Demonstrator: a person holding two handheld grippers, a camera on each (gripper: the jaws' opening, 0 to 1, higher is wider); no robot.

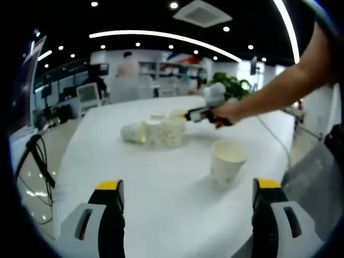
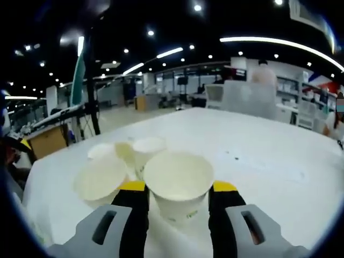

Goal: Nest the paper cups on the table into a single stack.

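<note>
Paper cup (image 2: pixel 179 185) sits between jaws of my right gripper (image 2: pixel 178 198), jaws hug its sides, look like pinching it. Other paper cups (image 2: pixel 115 166) crowd just beside, on white table (image 2: pixel 258 156). If I squeeze hard, thin cup may squash. If I lift crooked, I may knock neighbors over. Lone paper cup (image 1: pixel 228 160) stands apart near my left gripper (image 1: pixel 188 201), jaws spread, holding nothing.

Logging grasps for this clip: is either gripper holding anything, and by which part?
The right gripper has a paper cup between its jaws, just below the rim; firm contact cannot be told. The left gripper is open, holding nothing.
</note>
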